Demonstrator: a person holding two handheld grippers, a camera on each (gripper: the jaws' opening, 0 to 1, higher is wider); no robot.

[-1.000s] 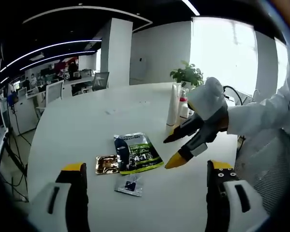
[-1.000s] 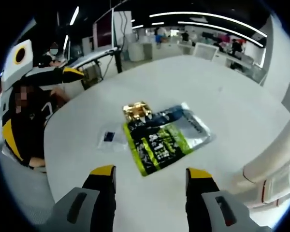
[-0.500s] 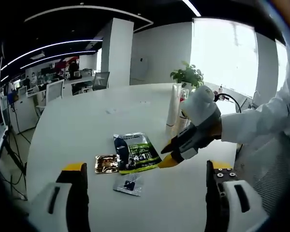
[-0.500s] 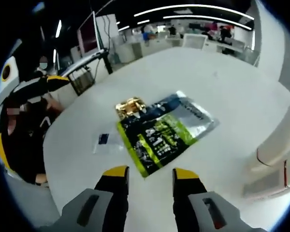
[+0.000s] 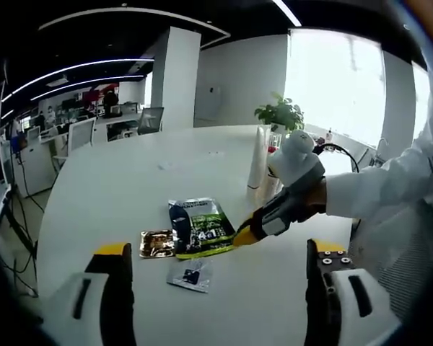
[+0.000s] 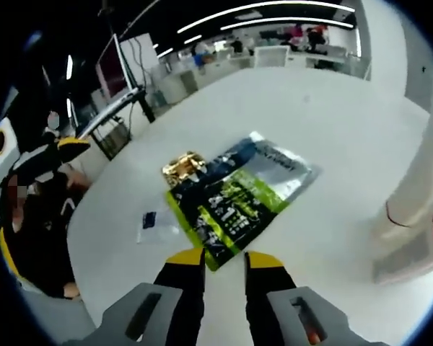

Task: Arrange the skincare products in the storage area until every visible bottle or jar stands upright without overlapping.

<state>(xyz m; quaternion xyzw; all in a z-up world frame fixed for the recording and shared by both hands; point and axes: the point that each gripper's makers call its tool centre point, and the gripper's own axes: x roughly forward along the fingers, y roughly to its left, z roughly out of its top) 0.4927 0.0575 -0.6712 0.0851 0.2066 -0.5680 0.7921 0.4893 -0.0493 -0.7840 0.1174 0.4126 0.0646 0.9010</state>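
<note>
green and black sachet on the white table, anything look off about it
The green and black foil sachet lies flat, overlapping a dark blue and silver sachet beneath it, its corner by the gold foil packet. The right gripper, jaws nearly closed, sits at its near edge.

No text, brand or number can be read with certainty. The green and black sachet (image 6: 234,209) lying flat on the desk (image 6: 332,130) carries large pale lettering on its green panel, visible in both the right gripper view and the left gripper view (image 5: 202,229), but the characters are too blurred to make out. The small clear sachet (image 6: 150,222) bears a dark label patch; its print is too small to read.
</note>
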